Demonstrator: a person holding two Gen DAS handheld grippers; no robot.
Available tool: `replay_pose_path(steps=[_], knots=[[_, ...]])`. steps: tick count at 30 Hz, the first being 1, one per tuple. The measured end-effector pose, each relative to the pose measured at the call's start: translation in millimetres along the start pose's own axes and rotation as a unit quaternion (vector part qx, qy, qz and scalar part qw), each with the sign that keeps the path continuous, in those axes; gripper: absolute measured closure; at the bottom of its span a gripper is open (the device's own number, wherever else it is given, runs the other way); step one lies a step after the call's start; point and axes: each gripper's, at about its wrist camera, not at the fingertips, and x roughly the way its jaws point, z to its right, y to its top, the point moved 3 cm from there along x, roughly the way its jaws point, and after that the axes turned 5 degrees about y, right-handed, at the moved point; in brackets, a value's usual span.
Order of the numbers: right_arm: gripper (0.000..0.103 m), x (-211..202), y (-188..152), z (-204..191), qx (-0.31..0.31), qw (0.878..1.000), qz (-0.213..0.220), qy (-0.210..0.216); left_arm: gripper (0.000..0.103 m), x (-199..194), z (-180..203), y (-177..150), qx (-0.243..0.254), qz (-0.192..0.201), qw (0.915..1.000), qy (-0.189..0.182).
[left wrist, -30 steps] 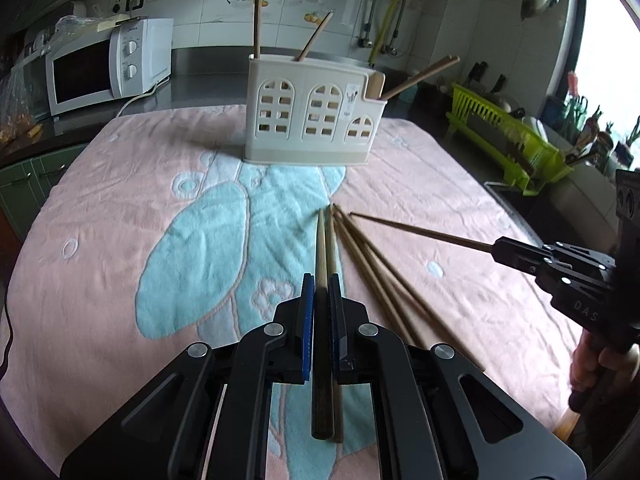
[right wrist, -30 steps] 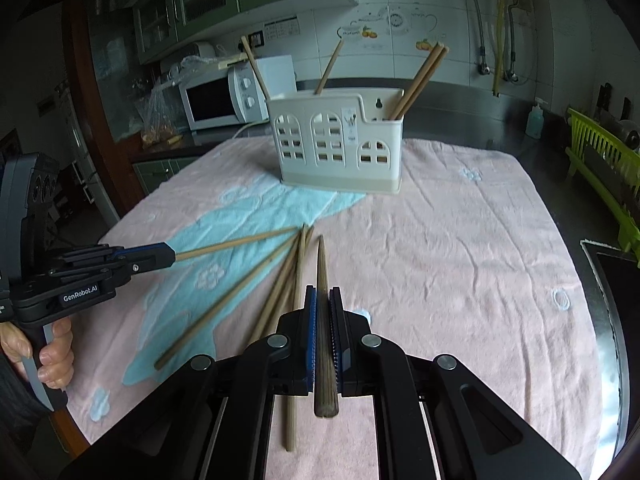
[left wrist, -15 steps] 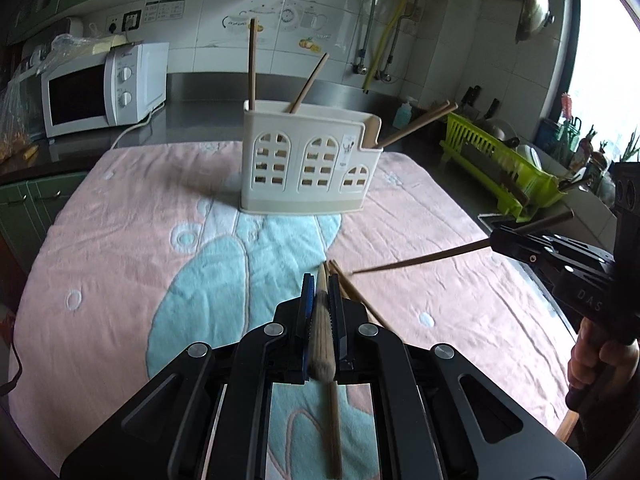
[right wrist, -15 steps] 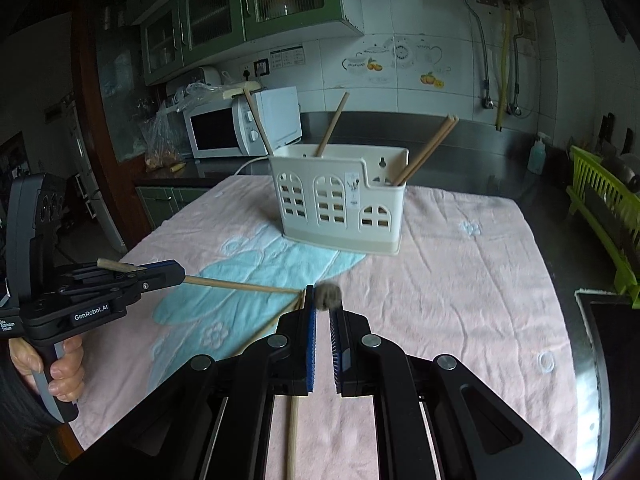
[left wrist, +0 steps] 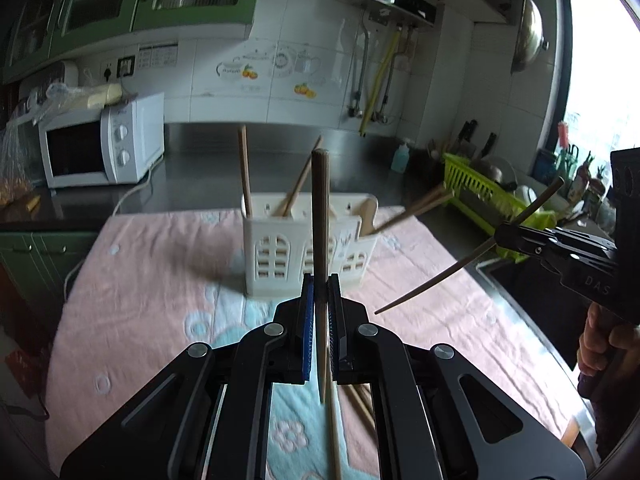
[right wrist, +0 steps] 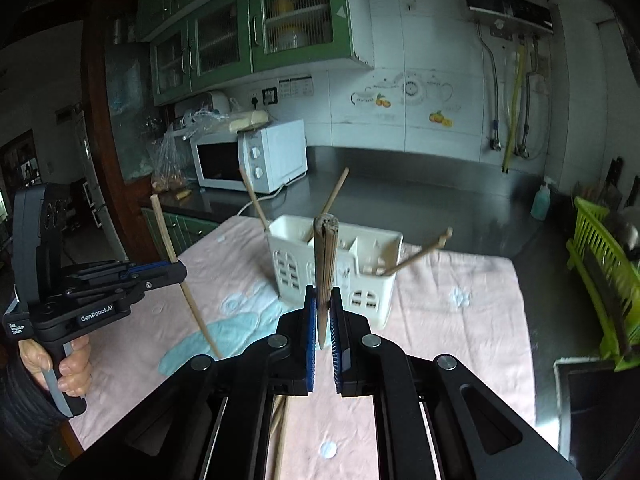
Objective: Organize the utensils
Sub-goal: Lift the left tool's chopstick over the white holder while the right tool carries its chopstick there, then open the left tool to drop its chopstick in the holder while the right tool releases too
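Note:
A cream utensil holder (left wrist: 308, 248) with arched cut-outs stands on the pink and teal towel (left wrist: 152, 280); several wooden chopsticks lean in it. It also shows in the right wrist view (right wrist: 340, 264). My left gripper (left wrist: 320, 292) is shut on a dark wooden chopstick (left wrist: 320, 208), held upright above the towel. My right gripper (right wrist: 323, 304) is shut on another chopstick (right wrist: 325, 264), also raised, thick end up. Each gripper shows in the other's view: the right one (left wrist: 500, 240) and the left one (right wrist: 180, 274). Loose chopsticks (left wrist: 352, 396) lie on the towel below.
A white microwave (left wrist: 104, 144) stands on the steel counter at the back left. A lime green dish rack (left wrist: 488, 200) sits to the right by the window. A soap bottle (right wrist: 541, 198) stands at the back right. The towel (right wrist: 460, 320) edge drops off near the sink.
Both grippers have lifted their chopsticks off the towel and tilted them from lying flat to nearly upright. Both have risen and now face the holder from higher up.

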Motion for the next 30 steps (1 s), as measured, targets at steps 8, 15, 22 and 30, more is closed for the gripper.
replay_pose_path(steps=[8,15,22,30], knots=[[0.096,3,51,13,-0.018,0.999,0.022,-0.015,0.098,0,4,70,0.009,0.056,0.9982,0.018],[0.096,23,80,32,-0.016,0.999,0.028,-0.03,0.098,15,1,128,0.001,0.103,0.9935,0.047],[0.096,51,88,49,-0.007,0.999,0.02,-0.031,0.098,45,-5,153,-0.006,0.124,0.9892,0.078],[0.096,85,75,52,-0.009,1.0,-0.01,-0.028,0.098,88,-18,143,-0.022,0.093,0.9921,0.081]])
